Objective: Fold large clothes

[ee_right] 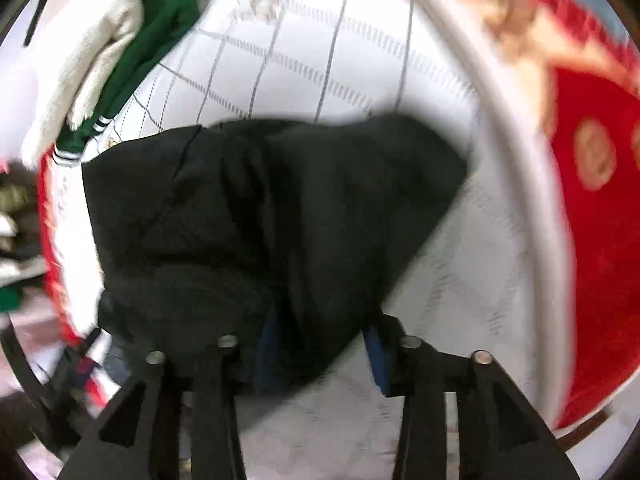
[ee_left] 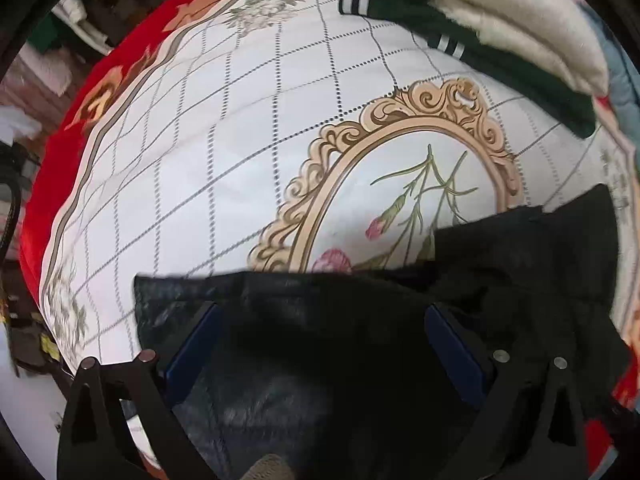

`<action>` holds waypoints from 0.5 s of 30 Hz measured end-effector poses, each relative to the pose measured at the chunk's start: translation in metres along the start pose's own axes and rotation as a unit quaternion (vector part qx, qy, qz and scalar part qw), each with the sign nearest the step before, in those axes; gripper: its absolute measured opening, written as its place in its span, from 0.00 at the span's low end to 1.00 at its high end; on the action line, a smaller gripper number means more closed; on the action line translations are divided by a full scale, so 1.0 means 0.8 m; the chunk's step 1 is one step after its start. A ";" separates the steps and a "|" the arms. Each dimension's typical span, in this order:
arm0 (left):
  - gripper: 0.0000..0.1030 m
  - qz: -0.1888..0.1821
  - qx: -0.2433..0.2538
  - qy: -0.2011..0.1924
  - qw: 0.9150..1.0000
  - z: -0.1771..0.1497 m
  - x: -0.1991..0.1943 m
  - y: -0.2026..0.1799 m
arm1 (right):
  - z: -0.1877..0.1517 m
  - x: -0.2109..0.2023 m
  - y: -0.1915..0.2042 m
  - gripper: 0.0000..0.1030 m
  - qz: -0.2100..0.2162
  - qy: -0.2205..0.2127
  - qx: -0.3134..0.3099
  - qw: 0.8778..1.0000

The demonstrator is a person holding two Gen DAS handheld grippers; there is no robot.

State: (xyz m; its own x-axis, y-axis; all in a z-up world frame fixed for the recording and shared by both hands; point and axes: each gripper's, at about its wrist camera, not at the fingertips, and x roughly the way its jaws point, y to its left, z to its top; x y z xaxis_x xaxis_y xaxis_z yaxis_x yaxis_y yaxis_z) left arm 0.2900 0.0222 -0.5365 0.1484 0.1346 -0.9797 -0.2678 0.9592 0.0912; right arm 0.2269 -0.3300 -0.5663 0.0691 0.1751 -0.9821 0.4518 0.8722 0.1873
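A large black garment (ee_left: pixel 340 340) lies on a bed with a white checked, flower-printed cover (ee_left: pixel 240 140). In the left wrist view my left gripper (ee_left: pixel 324 320) stands open, blue pads (ee_left: pixel 448 344) wide apart, with black cloth lying between and over them. In the right wrist view the same black garment (ee_right: pixel 260 208) hangs bunched from my right gripper (ee_right: pixel 320 336), whose blue pads (ee_right: pixel 376 352) are closed in on a fold of it. The cloth is lifted a little off the cover (ee_right: pixel 460 280).
A green garment with white striped cuffs (ee_left: pixel 460 36) and a cream fleece piece (ee_left: pixel 520 12) lie at the bed's far side; they also show in the right wrist view (ee_right: pixel 160 20). The cover has a red border (ee_left: pixel 60 152). Room clutter lies beyond the bed edge.
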 end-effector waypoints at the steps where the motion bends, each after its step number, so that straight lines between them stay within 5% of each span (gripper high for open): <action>1: 1.00 0.010 0.004 0.006 1.000 0.003 0.012 -0.004 | -0.001 -0.011 0.001 0.42 -0.013 -0.008 -0.014 1.000; 4: 1.00 0.004 -0.004 0.027 1.000 0.008 0.047 0.000 | 0.011 -0.043 0.039 0.42 -0.030 -0.051 -0.069 0.996; 6: 1.00 -0.006 -0.011 0.036 0.999 0.010 0.056 0.006 | 0.025 -0.050 0.068 0.36 0.018 -0.057 -0.104 0.993; 10: 1.00 -0.009 -0.018 0.033 0.999 0.007 0.043 0.013 | 0.069 -0.003 0.144 0.31 0.091 0.003 -0.150 0.985; 12: 1.00 -0.007 -0.024 0.026 0.999 0.004 0.028 0.020 | 0.086 0.038 0.177 0.31 0.086 0.028 -0.170 0.981; 15: 1.00 0.004 -0.034 0.013 0.999 -0.006 0.003 0.038 | 0.115 0.125 0.213 0.26 0.024 0.079 -0.188 0.979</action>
State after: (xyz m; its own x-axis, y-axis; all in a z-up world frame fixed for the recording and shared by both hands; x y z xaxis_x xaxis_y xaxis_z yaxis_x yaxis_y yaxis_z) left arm 0.2776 0.0502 -0.5370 0.1210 0.1342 -0.9835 -0.3336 0.9387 0.0870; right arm 0.3928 -0.2059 -0.6342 -0.0686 0.2632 -0.9623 0.0895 0.9623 0.2568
